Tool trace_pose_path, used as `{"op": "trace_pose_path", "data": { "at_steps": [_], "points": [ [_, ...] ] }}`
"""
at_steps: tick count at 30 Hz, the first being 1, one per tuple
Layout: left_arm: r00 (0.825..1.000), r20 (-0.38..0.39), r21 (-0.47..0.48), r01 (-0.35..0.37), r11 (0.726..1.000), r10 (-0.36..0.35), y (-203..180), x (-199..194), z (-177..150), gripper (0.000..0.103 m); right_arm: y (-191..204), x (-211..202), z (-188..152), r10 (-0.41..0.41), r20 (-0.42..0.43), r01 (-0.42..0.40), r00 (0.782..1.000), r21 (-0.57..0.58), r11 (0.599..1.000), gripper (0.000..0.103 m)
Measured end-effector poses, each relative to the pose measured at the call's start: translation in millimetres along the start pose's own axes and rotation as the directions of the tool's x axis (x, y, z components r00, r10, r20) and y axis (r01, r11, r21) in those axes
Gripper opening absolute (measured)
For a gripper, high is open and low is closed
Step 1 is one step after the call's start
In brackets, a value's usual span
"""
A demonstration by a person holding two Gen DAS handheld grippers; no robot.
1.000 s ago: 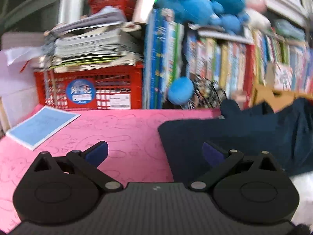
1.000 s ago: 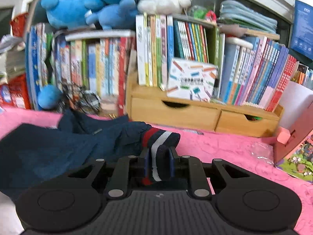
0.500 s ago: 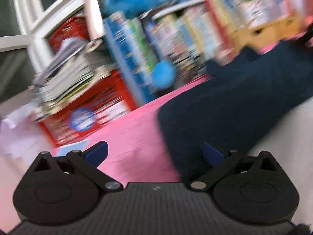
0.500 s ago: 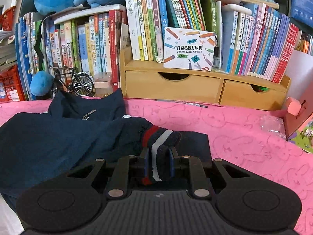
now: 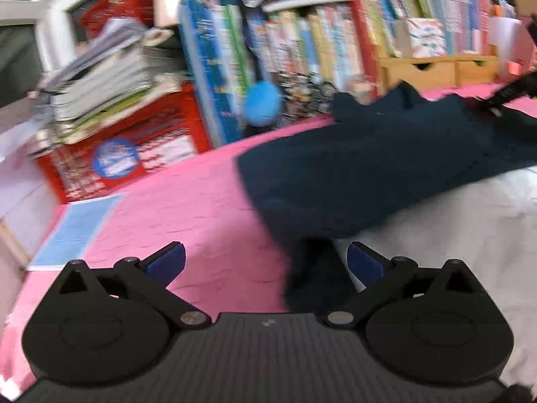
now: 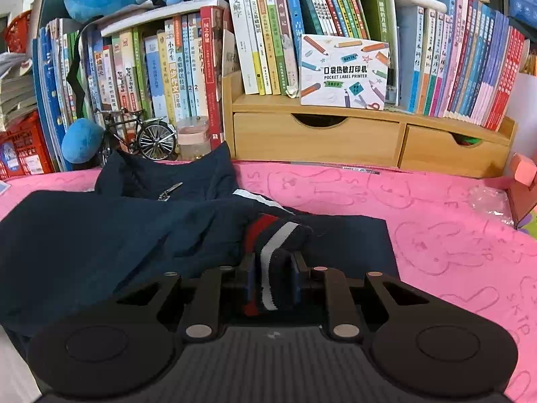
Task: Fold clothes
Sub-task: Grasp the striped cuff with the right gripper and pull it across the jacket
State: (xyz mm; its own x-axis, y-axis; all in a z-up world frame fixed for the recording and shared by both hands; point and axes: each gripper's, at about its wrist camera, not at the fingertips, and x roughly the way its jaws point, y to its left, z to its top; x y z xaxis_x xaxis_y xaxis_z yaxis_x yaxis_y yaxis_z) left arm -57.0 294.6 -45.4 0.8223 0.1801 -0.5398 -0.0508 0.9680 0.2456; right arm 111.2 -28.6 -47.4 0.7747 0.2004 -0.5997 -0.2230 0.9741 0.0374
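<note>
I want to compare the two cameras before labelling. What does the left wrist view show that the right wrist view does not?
Only the left wrist view: the left tongs, open over the navy jacket's near edge, and a light blue booklet on the pink mat.

Only the right wrist view: the right tongs shut on the striped cuff, the zipper pull, and a model bicycle.

Both: the jacket, the mat, the wooden drawers and the bookshelf.
</note>
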Motion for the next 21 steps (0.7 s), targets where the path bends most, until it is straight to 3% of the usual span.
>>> {"op": "trace_pose_path", "data": {
  "at_steps": [4,8,12,21],
  "points": [
    [0.999,-0.029,-0.083,-0.021,0.996,0.019,10.2,15.2,2.2,0.103,6.7,-3.8,2.9,0.015,0.011,-0.014,1.0,-0.019,1.0,0.023],
    [0.975,-0.104,-0.11,-0.209,0.972,0.198,27.0,25.7,-6.1,0.103,13.2,-1.7,2.5,0.012,0.014,-0.012,1.0,-0.055,0.998,0.023],
    [0.976,-0.113,-0.135,-0.203,0.97,0.189,38.6,21.8,-13.6,0.103,8.2,6.1,-3.1,0.008,0.005,-0.008,1.0,-0.043,0.999,0.025],
    [0.965,-0.069,-0.04,-0.256,0.966,0.253,37.7,-30.9,-12.7,0.103,-23.1,8.4,-10.1,0.036,0.004,-0.036,0.999,0.022,0.999,0.031]
  ]
}}
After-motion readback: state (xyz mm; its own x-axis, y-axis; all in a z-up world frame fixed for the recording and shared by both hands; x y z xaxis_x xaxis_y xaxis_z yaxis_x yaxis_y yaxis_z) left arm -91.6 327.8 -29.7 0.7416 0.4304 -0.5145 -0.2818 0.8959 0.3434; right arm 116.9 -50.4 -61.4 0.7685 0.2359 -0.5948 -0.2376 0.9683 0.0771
